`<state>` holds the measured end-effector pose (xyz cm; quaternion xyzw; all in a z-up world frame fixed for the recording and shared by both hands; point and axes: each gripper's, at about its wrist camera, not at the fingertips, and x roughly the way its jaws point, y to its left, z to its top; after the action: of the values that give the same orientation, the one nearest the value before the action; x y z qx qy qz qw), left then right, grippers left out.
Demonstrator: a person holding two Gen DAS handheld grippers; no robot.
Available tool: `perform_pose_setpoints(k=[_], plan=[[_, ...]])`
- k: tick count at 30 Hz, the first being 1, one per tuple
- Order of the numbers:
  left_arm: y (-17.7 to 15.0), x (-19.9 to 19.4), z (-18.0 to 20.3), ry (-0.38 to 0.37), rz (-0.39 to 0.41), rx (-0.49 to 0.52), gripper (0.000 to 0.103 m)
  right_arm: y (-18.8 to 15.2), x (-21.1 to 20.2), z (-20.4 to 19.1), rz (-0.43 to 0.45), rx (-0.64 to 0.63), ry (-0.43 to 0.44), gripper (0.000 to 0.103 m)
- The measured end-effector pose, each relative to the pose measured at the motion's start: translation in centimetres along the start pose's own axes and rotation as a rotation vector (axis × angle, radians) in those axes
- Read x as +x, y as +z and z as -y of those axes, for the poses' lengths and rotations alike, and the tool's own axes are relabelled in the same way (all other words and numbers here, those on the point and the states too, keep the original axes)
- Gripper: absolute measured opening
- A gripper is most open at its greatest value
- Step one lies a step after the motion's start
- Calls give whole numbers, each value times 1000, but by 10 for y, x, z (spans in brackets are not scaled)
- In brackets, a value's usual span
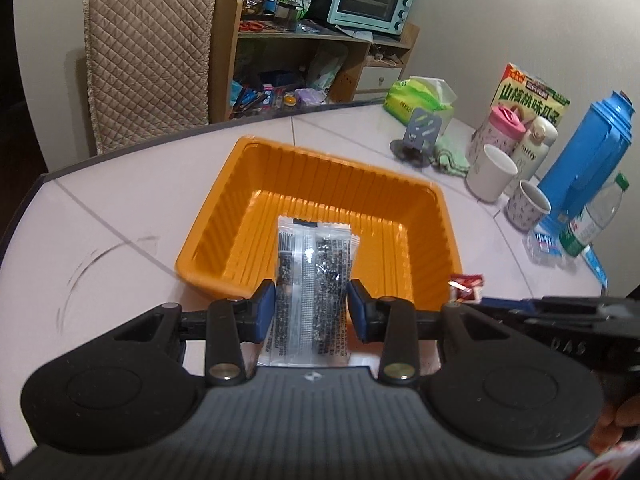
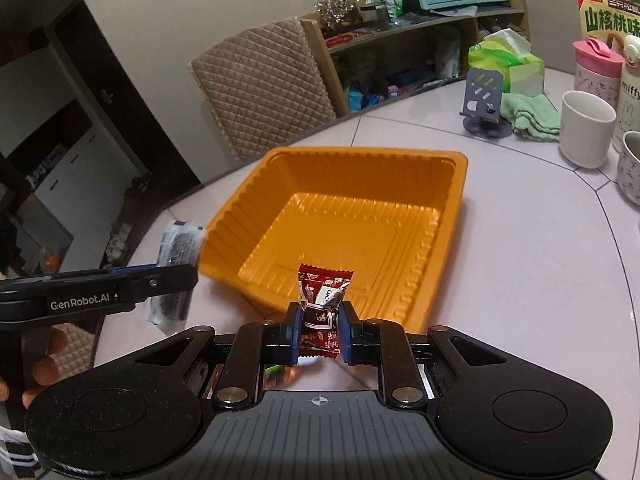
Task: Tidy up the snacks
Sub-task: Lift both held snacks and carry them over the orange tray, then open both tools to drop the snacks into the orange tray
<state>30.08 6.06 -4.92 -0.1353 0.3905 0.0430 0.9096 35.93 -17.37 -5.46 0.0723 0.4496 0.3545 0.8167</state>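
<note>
I am seeing the clear snack packet (image 1: 308, 280) with its lower end hiding behind the left gripper's (image 1: 311, 304) body, its print too small to read. The red candy (image 2: 322, 308) is showing only partly; the blue fingers (image 2: 294, 330) are covering its sides. The snack box (image 2: 608, 12) is running off the right edge. Clutter on the shelf (image 1: 288, 92) is blurring together, impossible to identify.

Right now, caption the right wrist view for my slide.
Right gripper grips a red candy near the empty orange tray.
</note>
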Motion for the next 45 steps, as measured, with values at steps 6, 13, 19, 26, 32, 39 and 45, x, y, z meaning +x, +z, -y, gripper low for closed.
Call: perform_pose_setpoints(k=[6,13,19,26,32,39,45], plan=[[26,24,2,-13,2,-13,36,20,21,4,12,11,-6,20],[43,61,3,4,-29,-16,36,32,57,15,-18,36,-26,20],[46,90,4,11,-68,-6,36,33,79,24,-46,60,-53,20],[45,113,6,21,-111,7,36,33,86,29,-59,66,-58,20],[44,120,6,17,-122,1,38,34,91,31,-70,78,-58,20],[46,115,4,25,-112,-4,45,35,91,34,-55,118,-32,20],[45,102,-2,31,-101,-24,47,36,82,36,-10,147,-28,58]])
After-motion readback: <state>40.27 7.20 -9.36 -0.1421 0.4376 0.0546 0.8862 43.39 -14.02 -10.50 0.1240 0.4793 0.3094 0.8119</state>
